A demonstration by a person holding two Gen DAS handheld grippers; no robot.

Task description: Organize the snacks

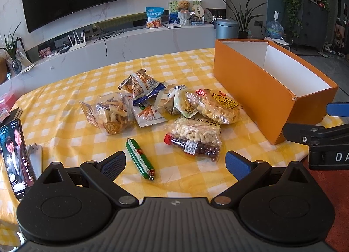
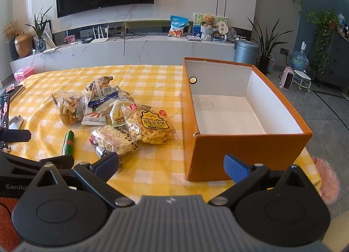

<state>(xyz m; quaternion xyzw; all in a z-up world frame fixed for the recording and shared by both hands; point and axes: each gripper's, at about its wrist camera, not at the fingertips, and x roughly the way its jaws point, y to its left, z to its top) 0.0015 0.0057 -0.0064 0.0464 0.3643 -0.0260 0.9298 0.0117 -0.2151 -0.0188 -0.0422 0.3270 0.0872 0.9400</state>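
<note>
A pile of snack bags [image 1: 152, 103] lies on the yellow checked tablecloth [image 1: 65, 99]; it also shows in the right wrist view [image 2: 104, 110]. Nearest me are a green sausage [image 1: 139, 158], a small red-capped bottle [image 1: 192, 146] and a bag of white puffs [image 1: 196, 130]. A yellow crispy-cake bag [image 2: 152, 126] lies closest to the empty orange box [image 2: 246, 107], which stands open at the right [image 1: 261, 90]. My left gripper [image 1: 174, 165] is open and empty, just short of the sausage. My right gripper [image 2: 172, 168] is open and empty at the box's near left corner.
A phone [image 1: 15, 158] on a stand plays video at the left table edge. Books [image 2: 16, 90] and a pink box [image 2: 23, 73] lie at the far left. A white TV counter [image 2: 130, 51] runs behind the table. The right gripper's body [image 1: 322, 140] shows at the right of the left wrist view.
</note>
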